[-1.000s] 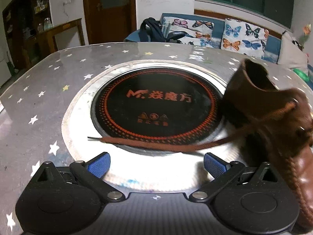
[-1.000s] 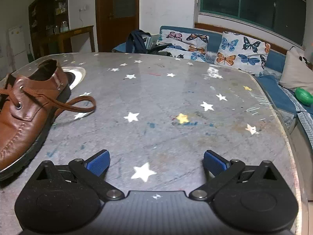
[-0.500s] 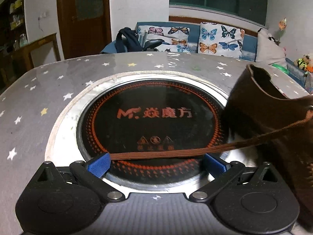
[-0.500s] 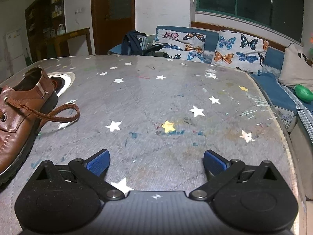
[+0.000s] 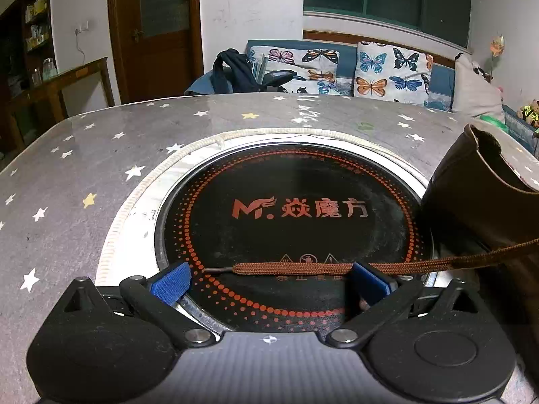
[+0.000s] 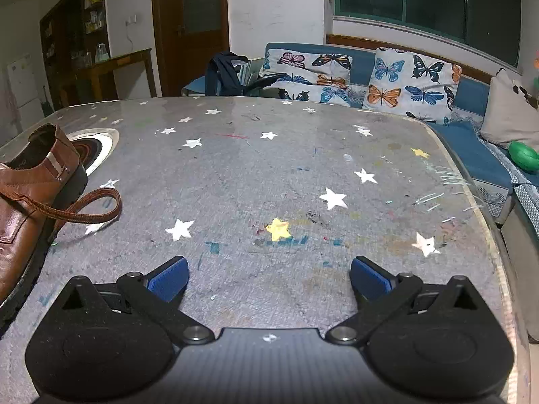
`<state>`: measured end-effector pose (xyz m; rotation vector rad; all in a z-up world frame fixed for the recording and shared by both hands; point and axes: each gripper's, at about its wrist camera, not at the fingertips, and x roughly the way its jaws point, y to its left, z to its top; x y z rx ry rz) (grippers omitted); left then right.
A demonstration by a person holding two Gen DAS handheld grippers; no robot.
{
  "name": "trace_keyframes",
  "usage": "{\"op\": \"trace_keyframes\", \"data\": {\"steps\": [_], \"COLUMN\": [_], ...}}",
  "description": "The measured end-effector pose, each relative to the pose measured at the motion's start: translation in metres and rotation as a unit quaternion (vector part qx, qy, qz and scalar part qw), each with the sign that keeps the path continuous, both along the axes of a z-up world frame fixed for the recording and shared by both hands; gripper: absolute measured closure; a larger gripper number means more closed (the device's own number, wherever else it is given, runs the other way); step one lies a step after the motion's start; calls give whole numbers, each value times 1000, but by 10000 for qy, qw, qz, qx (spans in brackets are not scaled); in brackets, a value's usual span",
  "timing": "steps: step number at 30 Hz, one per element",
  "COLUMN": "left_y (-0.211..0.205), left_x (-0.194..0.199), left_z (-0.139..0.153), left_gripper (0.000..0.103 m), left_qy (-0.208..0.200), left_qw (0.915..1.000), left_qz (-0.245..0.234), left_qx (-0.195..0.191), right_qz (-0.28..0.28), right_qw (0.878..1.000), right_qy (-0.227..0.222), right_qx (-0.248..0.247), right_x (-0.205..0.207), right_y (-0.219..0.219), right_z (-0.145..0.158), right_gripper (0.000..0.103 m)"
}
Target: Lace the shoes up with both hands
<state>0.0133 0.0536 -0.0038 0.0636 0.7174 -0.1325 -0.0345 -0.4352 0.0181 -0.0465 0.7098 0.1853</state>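
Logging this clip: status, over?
Left gripper open, brown woven lace between fingers. Right gripper open, empty. Brown leather shoe unlaced. Nothing blocking.

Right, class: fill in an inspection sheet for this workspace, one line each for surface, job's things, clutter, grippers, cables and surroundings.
Surface: grey star-printed table with a round black cooktop set into it; paint marks.
Job's things: brown leather shoe; one lace end lies across the cooktop, the other lace loops on the table.
Clutter: nothing seen.
Grippers: left gripper open, lace end between its fingers, not pinched; right gripper open, empty.
Cables: nothing seen.
Surroundings: sofa with butterfly cushions, wooden door, dark window.
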Motion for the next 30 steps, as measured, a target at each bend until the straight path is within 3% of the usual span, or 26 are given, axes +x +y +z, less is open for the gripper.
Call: {"op": "trace_keyframes", "data": {"steps": [30], "left_y": [-1], "left_x": [-1], "left_z": [0], "left_gripper": [0], "left_qy": [-4], "left_qw": [10000], "left_qz": [4], "left_qx": [-1], "right_qz": [2], "right_qw": [10000], "right_qy": [-5], "right_qx": [-15], "right_x": [0], "right_y": [0], "right_z": [0], "right_gripper": [0]}}
